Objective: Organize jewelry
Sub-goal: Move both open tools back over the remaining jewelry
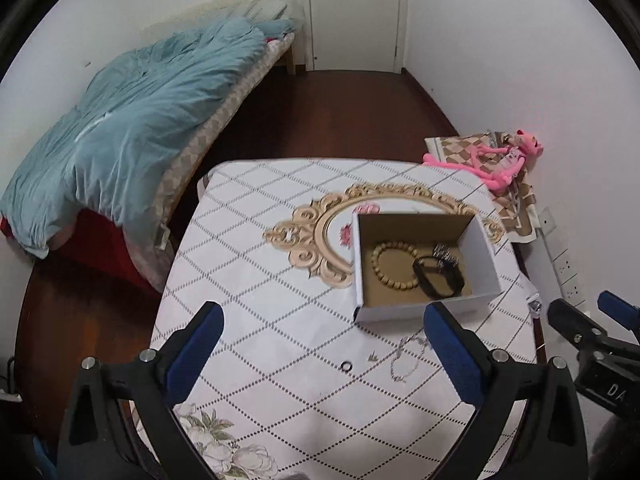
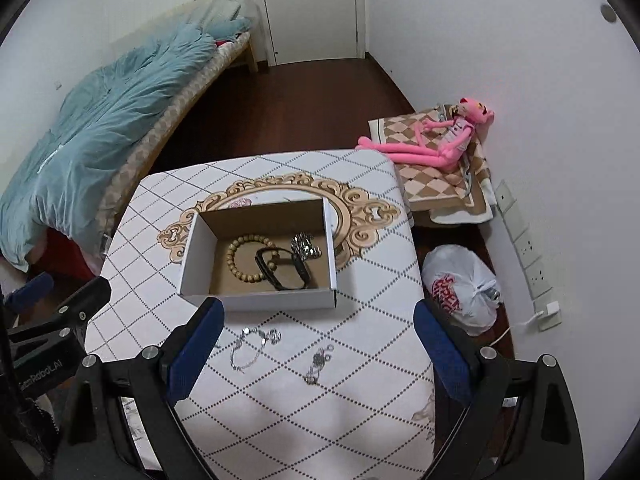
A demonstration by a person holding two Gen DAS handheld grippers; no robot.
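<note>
Both hand-held grippers [image 1: 324, 340] [image 2: 318, 336] spread apart, silver chains [image 2: 248, 346] between right fingers, box [image 2: 256, 302] beyond

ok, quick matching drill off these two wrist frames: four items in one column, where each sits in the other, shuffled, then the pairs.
Items:
1. wooden bead bracelet
2. silver chain bracelet
3. pink plush toy
4. white plastic bag

Places:
A. on the floor, right of the table
B. inside the cardboard box
C. on the tablecloth, near side of the box
D. on the checkered cushion by the wall

Pairs: 1-B, 2-C, 3-D, 4-A
</note>
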